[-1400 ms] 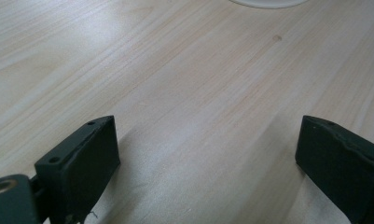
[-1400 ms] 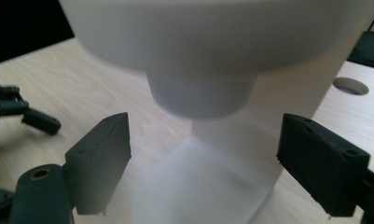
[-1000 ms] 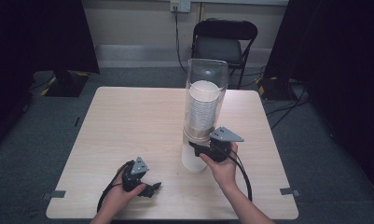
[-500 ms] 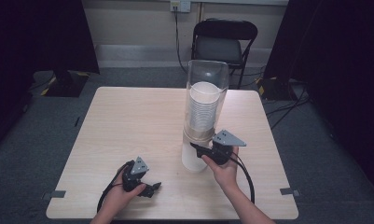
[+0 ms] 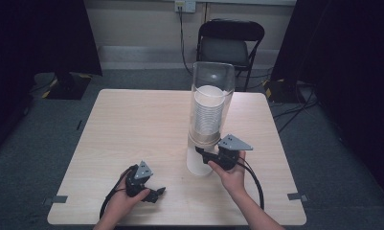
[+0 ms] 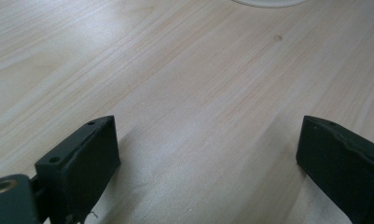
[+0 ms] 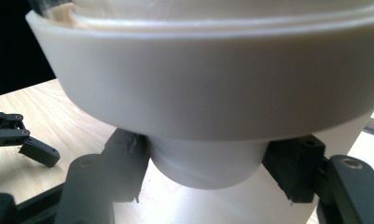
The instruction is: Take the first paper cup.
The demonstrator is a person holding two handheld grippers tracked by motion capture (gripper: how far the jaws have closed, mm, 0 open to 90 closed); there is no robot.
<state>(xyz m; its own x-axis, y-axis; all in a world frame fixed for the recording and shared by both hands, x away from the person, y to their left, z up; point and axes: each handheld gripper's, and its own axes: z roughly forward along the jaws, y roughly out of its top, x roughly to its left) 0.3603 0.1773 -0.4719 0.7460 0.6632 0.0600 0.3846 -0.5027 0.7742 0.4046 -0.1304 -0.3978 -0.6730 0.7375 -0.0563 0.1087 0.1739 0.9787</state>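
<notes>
The right gripper's [image 7: 205,172] two black jaws stand on either side of the bottom cup [image 7: 205,163] that pokes out under the cup dispenser's cream collar [image 7: 212,88], touching or nearly touching its wall; I cannot tell whether they are already squeezing it. That hold makes sense as a grasp low on the one cup that is free to be drawn down. Outward from there, in the high view the right gripper [image 5: 206,157] sits at about four o'clock of the dispenser [image 5: 209,115], whose clear tube holds a stack of white cups and which stands right of the middle of the table [image 5: 132,129]. The left gripper's [image 6: 205,158] jaws are spread wide over bare wood with nothing between them, and its hand [image 5: 127,201] rests near the table's six o'clock edge, at about seven o'clock of the dispenser, probably parked out of the way until a cup comes free. Against the frames from a moment ago, little differs: both grippers lie in much the same spots, the right one perhaps a touch lower at the collar.
</notes>
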